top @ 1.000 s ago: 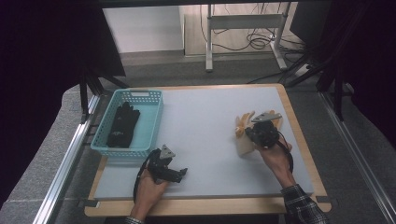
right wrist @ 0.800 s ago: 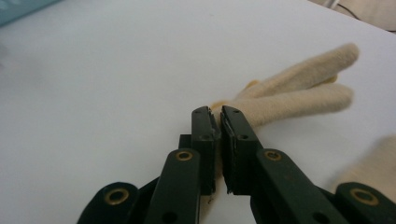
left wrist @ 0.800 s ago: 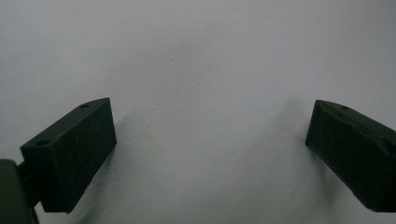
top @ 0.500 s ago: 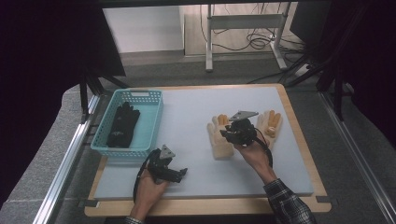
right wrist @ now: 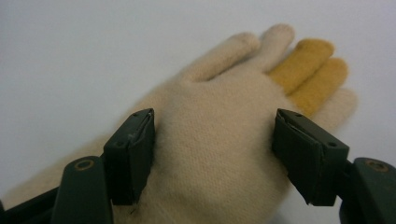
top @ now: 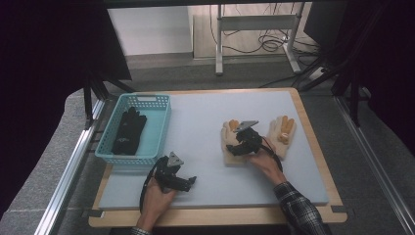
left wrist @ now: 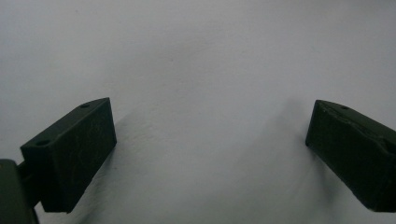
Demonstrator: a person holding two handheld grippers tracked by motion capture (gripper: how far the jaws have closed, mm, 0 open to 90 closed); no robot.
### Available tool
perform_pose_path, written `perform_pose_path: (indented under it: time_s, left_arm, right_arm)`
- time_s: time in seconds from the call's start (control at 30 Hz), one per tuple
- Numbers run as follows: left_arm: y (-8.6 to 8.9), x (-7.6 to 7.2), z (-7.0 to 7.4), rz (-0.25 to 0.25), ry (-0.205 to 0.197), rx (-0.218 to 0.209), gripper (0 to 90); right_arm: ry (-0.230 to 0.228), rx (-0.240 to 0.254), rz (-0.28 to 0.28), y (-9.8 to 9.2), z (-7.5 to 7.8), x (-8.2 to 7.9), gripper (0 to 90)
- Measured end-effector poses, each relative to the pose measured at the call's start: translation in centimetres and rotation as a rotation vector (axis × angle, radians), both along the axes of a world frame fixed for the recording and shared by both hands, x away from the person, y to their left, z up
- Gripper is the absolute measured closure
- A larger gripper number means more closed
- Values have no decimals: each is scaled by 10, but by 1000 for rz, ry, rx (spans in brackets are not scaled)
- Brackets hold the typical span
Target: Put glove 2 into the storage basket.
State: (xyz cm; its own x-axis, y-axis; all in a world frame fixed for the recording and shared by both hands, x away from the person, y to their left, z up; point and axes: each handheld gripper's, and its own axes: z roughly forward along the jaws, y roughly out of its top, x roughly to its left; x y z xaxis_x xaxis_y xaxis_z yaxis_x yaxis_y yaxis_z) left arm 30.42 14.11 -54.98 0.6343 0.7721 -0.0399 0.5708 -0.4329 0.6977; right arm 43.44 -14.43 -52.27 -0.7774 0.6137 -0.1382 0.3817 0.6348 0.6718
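I have the right gripper [top: 240, 142] over the cream glove [top: 231, 142] near the middle of the surface [top: 195, 122], its fingers [right wrist: 130, 154] having just been spreading apart; they now stand wide, one on each side of the palm, and I judge they press on nothing, so the glove lies flat and free between them. My guess is that I laid it here to sit beside its mate [top: 282, 130], which rests just past the gripper on the far side from the basket [top: 161, 120]; the pair looks set out side by side, orange tips pointing away from me. The left gripper [top: 173, 176] waits near the front edge, fingers [left wrist: 70, 154] wide apart with bare surface between them, holding nothing, probably parked out of the way. The right gripper view gives me what the high view cannot: the knit of the palm, the two orange fingertips beyond the fingers, and the gap at each side. The high view gives the layout instead: the second glove, and a black glove [top: 128, 131] lying in the basket, well off to the left of both grippers.
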Motion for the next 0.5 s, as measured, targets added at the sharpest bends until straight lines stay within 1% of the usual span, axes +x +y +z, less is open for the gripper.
perform_pose_path:
  time_s: [0.03,0.07,0.1,0.13,0.17,0.23,0.3,0.33,0.37,0.4,0.43,0.47,0.5]
  left_arm:
    - [0,0,0,-2,0,3,20]
    - [0,0,0,-2,0,2,20]
    - [0,0,0,-2,0,2,20]
    - [0,0,0,-2,0,2,20]
    - [0,0,0,-2,0,3,20]
    - [0,0,0,-3,1,4,20]
    - [0,0,0,-4,1,5,20]
    - [0,0,0,-4,1,5,20]
    - [0,0,0,-4,1,5,20]
    - [0,0,0,-4,1,5,20]
    - [0,0,0,-4,1,5,19]
    - [0,0,0,-4,1,5,20]
    - [0,0,0,-1,0,1,20]
  right_arm:
    - [12,27,-8,-1,-2,1,358]
    - [39,55,-21,-2,-2,2,418]
    - [39,55,-21,-2,-2,2,418]
    - [54,71,-40,-3,-2,1,467]
    - [52,69,-54,-4,-2,-1,519]
    - [57,64,-64,-3,1,-4,559]
    - [59,72,-62,-3,5,-7,578]
    - [61,100,-71,-4,13,-13,582]
    - [61,100,-71,-4,13,-13,582]
    - [57,109,-74,-3,18,-17,582]
    - [51,116,-75,-2,23,-23,581]
    - [50,131,-69,2,32,-38,579]
    - [51,139,-67,3,34,-43,579]
